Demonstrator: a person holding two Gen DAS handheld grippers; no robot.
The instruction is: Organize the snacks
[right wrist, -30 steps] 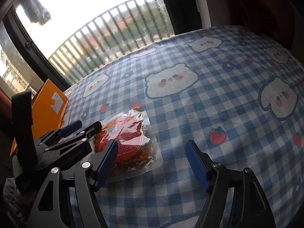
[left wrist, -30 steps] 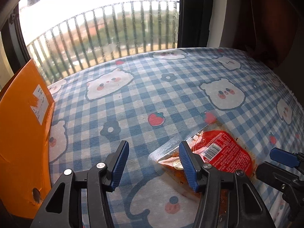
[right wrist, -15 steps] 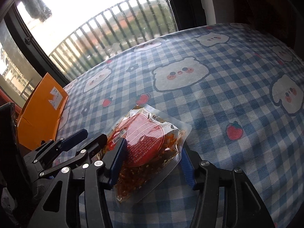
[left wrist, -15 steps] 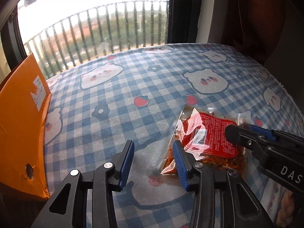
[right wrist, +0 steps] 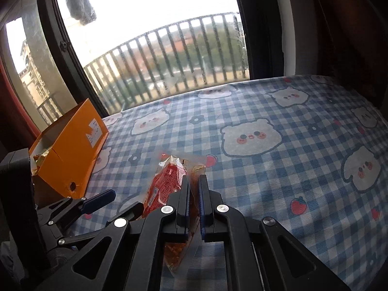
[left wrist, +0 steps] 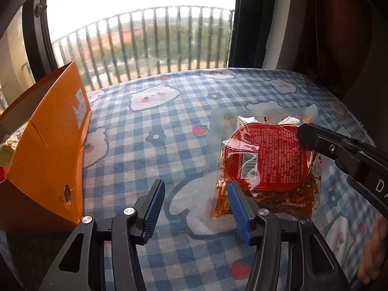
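A clear snack packet with a round red label hangs upright above the blue checked cloth. My right gripper is shut on it, and it also shows edge-on between the pads in the right wrist view. In the left wrist view the right gripper's black finger reaches in from the right across the packet. My left gripper is open and empty, low over the cloth, with its right pad just in front of the packet's lower left corner. An orange cardboard box stands open to the left.
The orange box holds gold-wrapped snacks inside. The table with the bear-print cloth runs to a window with a railing behind. A dark curtain hangs at the right.
My right gripper has closed on the packet and lifted it off the cloth, turning it upright. My left gripper has drawn back and swung, so the orange box shows larger at the left.
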